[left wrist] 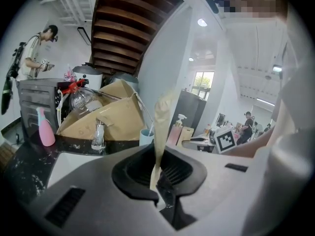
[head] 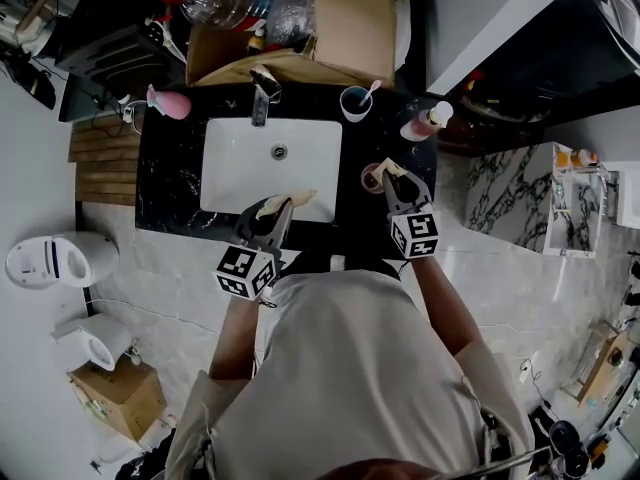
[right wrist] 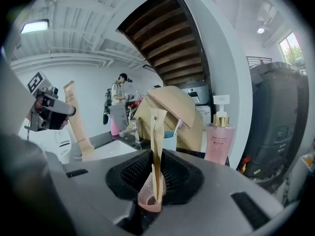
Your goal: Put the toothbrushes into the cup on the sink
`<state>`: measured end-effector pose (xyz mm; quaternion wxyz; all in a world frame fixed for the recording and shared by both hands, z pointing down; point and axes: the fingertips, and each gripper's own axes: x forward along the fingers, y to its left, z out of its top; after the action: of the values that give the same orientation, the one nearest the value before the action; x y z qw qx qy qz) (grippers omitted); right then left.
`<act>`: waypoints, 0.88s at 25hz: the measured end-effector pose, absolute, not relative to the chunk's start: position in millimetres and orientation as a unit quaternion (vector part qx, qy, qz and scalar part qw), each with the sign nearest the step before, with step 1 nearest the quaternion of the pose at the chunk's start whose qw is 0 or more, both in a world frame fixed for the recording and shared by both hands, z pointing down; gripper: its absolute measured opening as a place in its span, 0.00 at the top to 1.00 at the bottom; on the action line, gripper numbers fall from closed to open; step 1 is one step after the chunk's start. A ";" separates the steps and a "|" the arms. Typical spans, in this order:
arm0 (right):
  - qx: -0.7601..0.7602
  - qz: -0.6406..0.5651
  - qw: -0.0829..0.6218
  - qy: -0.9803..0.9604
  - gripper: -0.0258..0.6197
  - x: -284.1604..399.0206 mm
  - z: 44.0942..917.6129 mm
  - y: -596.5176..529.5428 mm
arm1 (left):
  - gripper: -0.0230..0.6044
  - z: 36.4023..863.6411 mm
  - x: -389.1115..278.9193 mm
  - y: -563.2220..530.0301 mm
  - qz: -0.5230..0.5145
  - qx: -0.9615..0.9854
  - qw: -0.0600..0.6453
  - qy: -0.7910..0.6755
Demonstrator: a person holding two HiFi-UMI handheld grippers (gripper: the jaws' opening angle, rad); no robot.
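Note:
A blue cup (head: 355, 103) with one toothbrush in it stands on the black counter behind the white sink (head: 230, 183). My left gripper (head: 272, 211) hovers over the basin's front edge, shut on a tan paper-wrapped toothbrush (left wrist: 161, 127) that points upward. My right gripper (head: 398, 180) is right of the basin, shut on a second tan wrapped toothbrush (right wrist: 157, 141). That one's lower end sits at a small pink cup (right wrist: 149, 194) close under the jaws. In the right gripper view the blue cup (right wrist: 169, 140) lies ahead, with the left gripper (right wrist: 49, 109) off to the left.
A faucet (head: 262, 96) stands behind the basin, with a pink bottle (head: 170, 103) to its left and a pink pump dispenser (head: 425, 121) at the counter's right end. An open cardboard box (head: 340, 28) fills the space behind. A person (left wrist: 34, 58) stands far off.

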<state>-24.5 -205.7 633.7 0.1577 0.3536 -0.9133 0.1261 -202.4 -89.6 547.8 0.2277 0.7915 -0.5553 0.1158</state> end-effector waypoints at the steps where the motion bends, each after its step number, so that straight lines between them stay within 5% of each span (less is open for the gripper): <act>1: 0.354 0.126 0.159 -0.913 0.85 -24.7 636.1 -205.7 | 0.90 548.6 -201.9 -89.1 0.116 0.791 0.229 -0.555; 15: 0.368 0.157 0.173 -0.900 0.84 -20.6 661.0 -206.7 | 0.90 557.3 -204.8 -76.1 0.117 0.782 0.238 -0.564; 22: 0.381 0.170 0.171 -0.893 0.71 -14.1 662.2 -209.7 | 0.90 558.4 -206.8 -72.9 0.115 0.780 0.240 -0.567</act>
<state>-14.1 -209.7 662.2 0.1710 0.3806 -0.8928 0.1696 -206.8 -72.9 558.4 0.2402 0.7797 -0.5666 0.1151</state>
